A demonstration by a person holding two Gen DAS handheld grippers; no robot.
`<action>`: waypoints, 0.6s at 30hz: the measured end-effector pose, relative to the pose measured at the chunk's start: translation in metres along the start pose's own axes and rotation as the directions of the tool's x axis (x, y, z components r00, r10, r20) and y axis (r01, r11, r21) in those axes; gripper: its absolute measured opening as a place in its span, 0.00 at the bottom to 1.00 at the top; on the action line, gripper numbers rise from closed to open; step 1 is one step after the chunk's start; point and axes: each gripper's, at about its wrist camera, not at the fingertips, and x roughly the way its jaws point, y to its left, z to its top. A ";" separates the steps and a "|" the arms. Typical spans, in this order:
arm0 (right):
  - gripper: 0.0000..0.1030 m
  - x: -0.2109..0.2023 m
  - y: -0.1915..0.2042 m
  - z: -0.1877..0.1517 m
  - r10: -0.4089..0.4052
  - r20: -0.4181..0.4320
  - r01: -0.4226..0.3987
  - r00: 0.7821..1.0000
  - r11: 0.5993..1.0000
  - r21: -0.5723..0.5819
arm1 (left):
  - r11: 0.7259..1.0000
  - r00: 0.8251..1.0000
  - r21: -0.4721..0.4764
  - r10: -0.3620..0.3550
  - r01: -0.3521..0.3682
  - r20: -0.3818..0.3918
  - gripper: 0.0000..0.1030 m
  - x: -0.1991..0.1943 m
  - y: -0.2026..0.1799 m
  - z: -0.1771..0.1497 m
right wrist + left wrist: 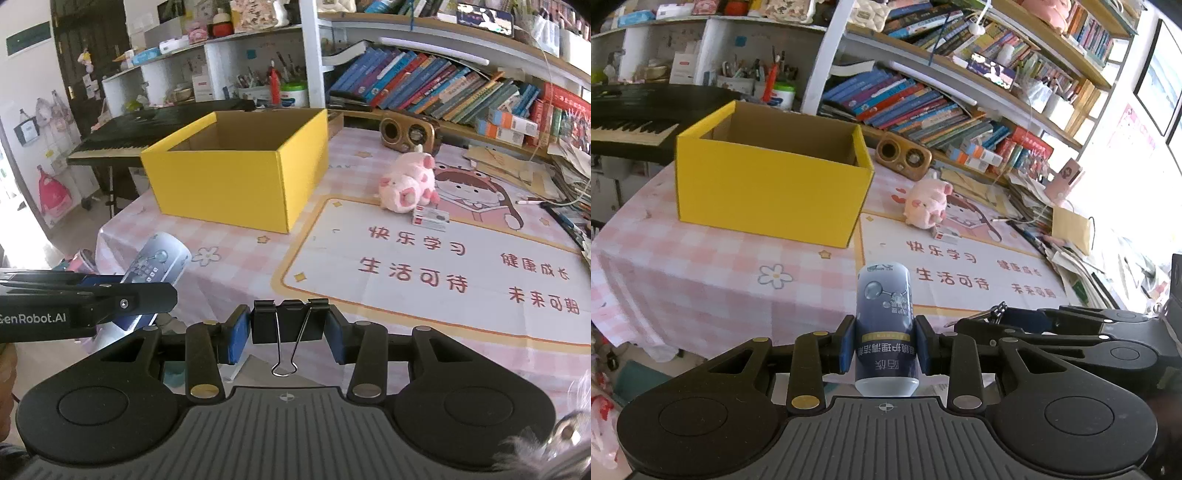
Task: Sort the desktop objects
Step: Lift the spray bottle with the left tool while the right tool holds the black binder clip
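My left gripper [885, 349] is shut on a dark blue bottle [884, 317] with a clear cap, held upside down above the near table edge. The same bottle [159, 266] shows at the left of the right wrist view, with the left gripper's side across it. My right gripper [288, 328] is shut on a black binder clip [287, 322], its wire handles hanging toward the camera. An open yellow cardboard box [768, 184] [236, 177] stands ahead on the table, its inside showing only bare cardboard. A pink plush pig [929, 203] [408, 186] and a small card box [430, 216] lie to its right.
The table carries a pink checked cloth [701, 273] and a printed mat [443, 266]. A wooden speaker [408, 134], bookshelves [923, 107] and paper piles [1052, 221] line the far and right sides. A keyboard piano [122, 142] stands left of the box.
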 end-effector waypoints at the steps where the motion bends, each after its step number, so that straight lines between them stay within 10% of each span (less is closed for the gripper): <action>1: 0.40 0.000 0.002 0.000 0.002 0.000 -0.002 1.000 1.000 -0.003 | 1.000 1.000 -0.002 0.002 -0.002 0.003 0.31 -0.002 0.002 0.000; 18: 0.40 0.021 0.058 0.012 0.110 -0.035 -0.113 0.993 0.988 -0.108 | 0.992 0.995 -0.094 0.091 -0.086 0.050 0.31 -0.036 0.045 -0.006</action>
